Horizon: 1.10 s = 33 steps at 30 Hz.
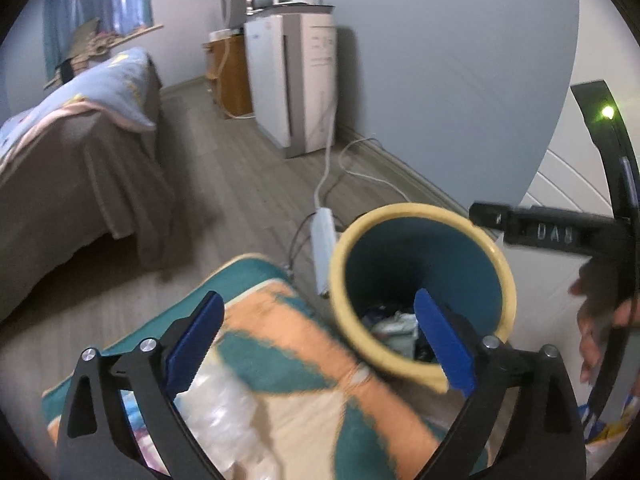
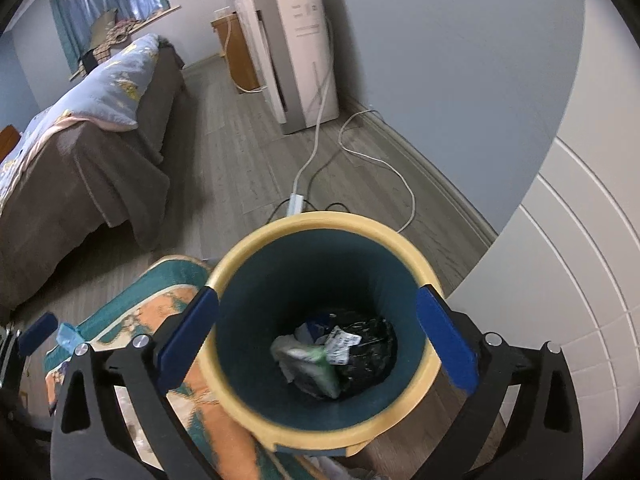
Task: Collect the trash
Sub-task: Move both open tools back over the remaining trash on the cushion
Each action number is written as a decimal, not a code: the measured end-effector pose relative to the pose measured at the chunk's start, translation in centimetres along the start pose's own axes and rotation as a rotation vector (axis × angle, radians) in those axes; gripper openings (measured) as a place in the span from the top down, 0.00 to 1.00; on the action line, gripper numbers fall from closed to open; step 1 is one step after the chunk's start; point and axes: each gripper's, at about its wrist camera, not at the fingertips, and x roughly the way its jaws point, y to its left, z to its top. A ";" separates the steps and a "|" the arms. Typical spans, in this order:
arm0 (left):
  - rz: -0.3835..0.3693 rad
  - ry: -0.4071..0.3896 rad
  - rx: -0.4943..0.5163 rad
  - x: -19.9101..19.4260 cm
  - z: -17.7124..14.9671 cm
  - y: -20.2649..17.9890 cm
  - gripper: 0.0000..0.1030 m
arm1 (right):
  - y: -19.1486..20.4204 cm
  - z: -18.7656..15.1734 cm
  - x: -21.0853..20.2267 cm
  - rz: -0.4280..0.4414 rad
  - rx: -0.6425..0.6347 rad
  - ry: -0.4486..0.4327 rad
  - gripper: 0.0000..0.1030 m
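Both grippers' fingers (image 1: 442,344) (image 2: 188,340) spread wide, empty, above bin (image 2: 256,248).

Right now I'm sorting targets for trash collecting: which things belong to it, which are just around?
Job:
round teal bin with yellow rim
crumpled wrappers inside it
clear crinkled plastic on the mat

Just around:
orange-and-teal mat
white power strip
brown-covered bed

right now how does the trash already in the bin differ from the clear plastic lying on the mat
The trash sits at the bottom of the bin, a mix of white, green and black pieces. The clear plastic lies outside the bin on the mat, see-through and crinkly, between the fingers of the open left claw. Both look crumpled.
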 end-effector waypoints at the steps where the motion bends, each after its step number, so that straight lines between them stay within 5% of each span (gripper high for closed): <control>1: 0.017 0.004 -0.007 -0.7 -0.5 0.6 0.06 | 0.8 0.1 -0.5 0.009 -0.005 -0.006 0.06; 12: 0.283 0.032 -0.176 -8.7 -5.2 9.6 0.05 | 12.0 -1.9 -3.6 -0.091 -0.171 -0.036 0.06; 18: 0.445 -0.001 -0.252 -11.7 -8.0 14.6 0.05 | 19.4 -4.9 -3.8 -0.037 -0.404 -0.010 0.06; 22: 0.455 0.008 -0.296 -12.6 -9.7 18.3 0.05 | 23.5 -7.6 -4.0 0.054 -0.543 -0.021 0.06; 26: 0.473 0.030 -0.350 -12.9 -11.3 21.5 0.05 | 26.2 -9.2 -3.2 0.034 -0.615 -0.046 0.06; 30: 0.526 0.062 -0.347 -12.6 -12.3 23.7 0.05 | 27.6 -9.9 -0.1 0.045 -0.607 0.069 0.06; 33: 0.490 0.106 -0.359 -11.3 -12.9 24.7 0.05 | 27.7 -10.6 1.3 0.101 -0.594 0.125 0.06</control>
